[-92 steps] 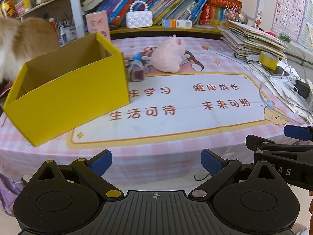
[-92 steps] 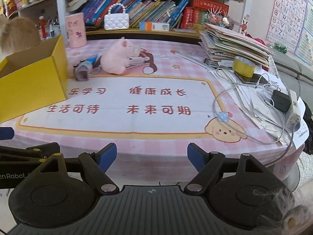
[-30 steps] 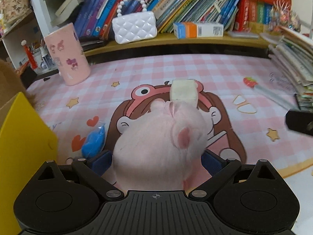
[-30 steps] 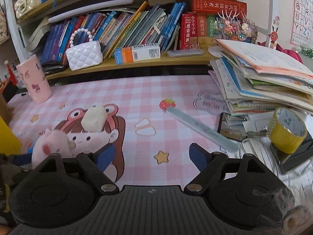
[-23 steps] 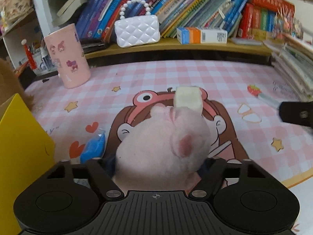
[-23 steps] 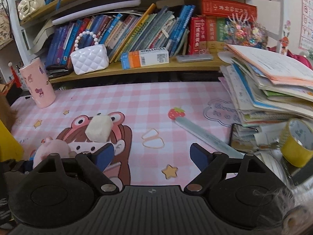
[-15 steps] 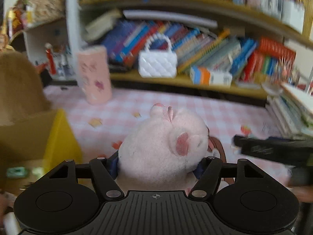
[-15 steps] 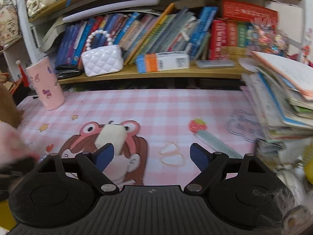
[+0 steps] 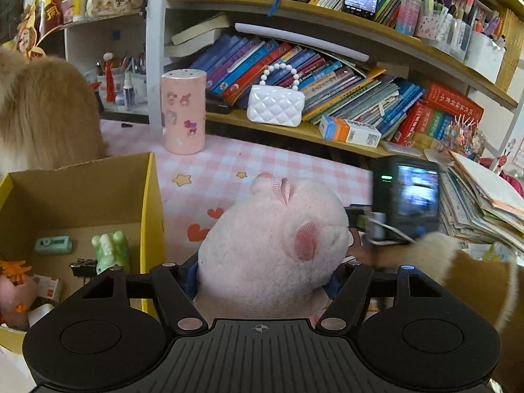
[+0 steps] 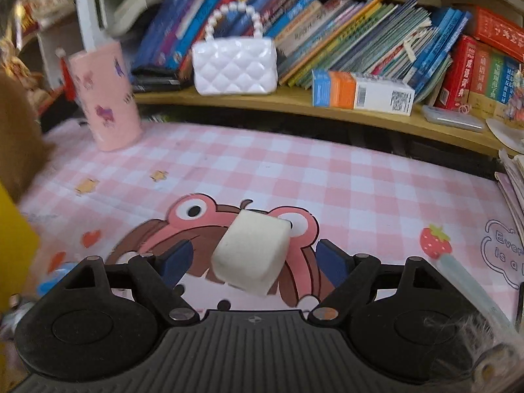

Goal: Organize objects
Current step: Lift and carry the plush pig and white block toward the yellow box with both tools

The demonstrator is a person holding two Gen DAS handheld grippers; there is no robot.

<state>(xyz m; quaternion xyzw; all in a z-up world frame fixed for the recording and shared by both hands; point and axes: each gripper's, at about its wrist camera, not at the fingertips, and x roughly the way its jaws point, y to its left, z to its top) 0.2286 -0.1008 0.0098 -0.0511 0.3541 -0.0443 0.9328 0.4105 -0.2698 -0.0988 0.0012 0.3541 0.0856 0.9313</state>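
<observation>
Pig (image 9: pixel 271 249), the soft pink toy, is pinched between the pads of the left tongs (image 9: pixel 263 276), up in the air just to the right of the yellow box (image 9: pixel 154 203). It is squashy, so it could slip out and drop on the mat (image 9: pixel 209 160) and not in the box. If it goes in too low, it could bump the box wall and push the box along. Small toys already lie in the box, and the pig could land on them. On the far side of the pig from the box, the right tongs (image 10: pixel 252 262) are closing, with the white block (image 10: pixel 250 255) between the pads but not squeezed yet. The block sits crooked, so the pads may catch a corner and flip it away.
</observation>
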